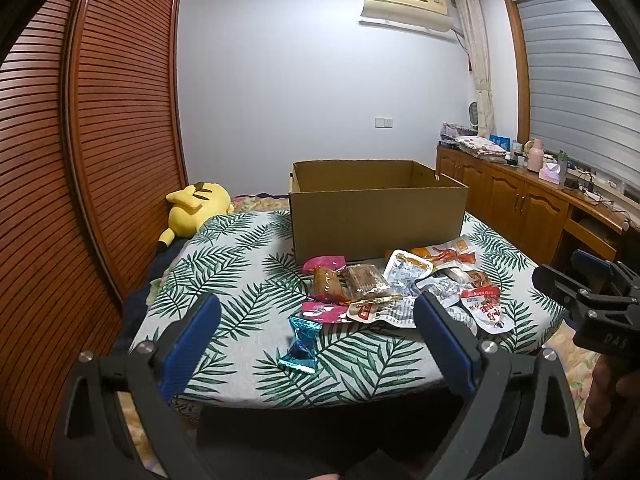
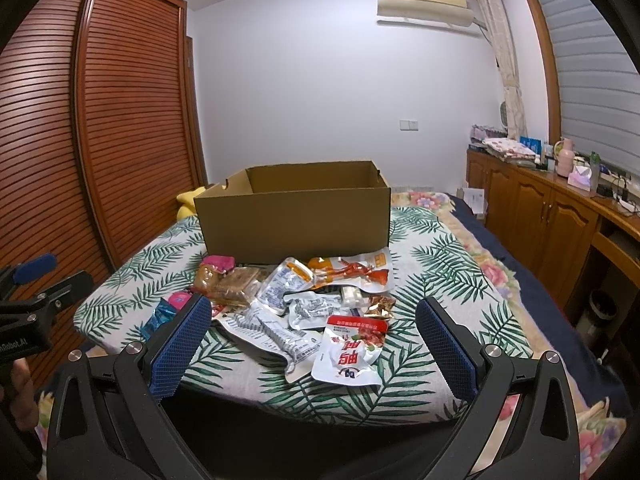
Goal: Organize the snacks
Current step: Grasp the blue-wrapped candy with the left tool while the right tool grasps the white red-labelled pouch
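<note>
Leaf-print bedspread (image 1: 240, 264), soft cloth. Near: left gripper (image 1: 316, 320) and right gripper (image 2: 312, 330), ribbed blue pads spread wide, nothing held. Crinkly blue foil candy (image 1: 301, 343), glossy snack packets (image 2: 304, 300) mid-bed; farther, open rectangular cardboard box (image 1: 376, 216).

Snack packets (image 2: 304, 312) before open box (image 2: 296, 220)

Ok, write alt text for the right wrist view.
A pile of snack packets lies on a leaf-print bedcover in front of an open cardboard box. The right gripper frames it with blue-padded fingers spread wide, holding nothing. The left gripper shows at the left edge.
</note>
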Demonstrator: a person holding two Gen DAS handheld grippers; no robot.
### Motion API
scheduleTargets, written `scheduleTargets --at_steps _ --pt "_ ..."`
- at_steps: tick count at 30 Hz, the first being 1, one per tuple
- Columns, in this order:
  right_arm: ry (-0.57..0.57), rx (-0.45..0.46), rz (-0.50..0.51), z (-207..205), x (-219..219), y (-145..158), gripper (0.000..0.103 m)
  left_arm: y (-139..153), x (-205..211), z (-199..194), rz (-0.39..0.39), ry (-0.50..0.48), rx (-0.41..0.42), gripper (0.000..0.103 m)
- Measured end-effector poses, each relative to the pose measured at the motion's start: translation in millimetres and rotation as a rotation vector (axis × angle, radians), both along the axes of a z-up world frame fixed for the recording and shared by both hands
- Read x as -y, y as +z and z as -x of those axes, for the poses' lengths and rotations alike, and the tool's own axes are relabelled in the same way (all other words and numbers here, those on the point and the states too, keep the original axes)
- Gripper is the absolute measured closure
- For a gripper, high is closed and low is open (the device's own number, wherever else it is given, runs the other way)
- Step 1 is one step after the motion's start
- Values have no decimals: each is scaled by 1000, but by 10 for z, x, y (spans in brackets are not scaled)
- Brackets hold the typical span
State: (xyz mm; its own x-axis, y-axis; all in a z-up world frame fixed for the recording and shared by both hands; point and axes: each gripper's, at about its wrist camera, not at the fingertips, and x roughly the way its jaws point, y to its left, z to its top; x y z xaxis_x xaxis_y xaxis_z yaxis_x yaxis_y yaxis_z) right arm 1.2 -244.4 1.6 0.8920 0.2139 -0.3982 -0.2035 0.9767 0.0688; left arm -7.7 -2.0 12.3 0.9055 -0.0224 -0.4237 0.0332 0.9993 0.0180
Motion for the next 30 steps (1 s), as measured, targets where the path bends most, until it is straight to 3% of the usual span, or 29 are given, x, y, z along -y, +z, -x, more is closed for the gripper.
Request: scheduleTargets --at_steps 11,26,30 --pt "23 -35 11 -86 5 -136 0 -181 -56 -133 17 -1 -57 5" --pt "87 -143 43 -589 141 -491 0 -673 -290 -727 54 15 -195 5" --pt "88 -168 45 -718 215 -567 0 -773 -359 -919 50 13 -250 11"
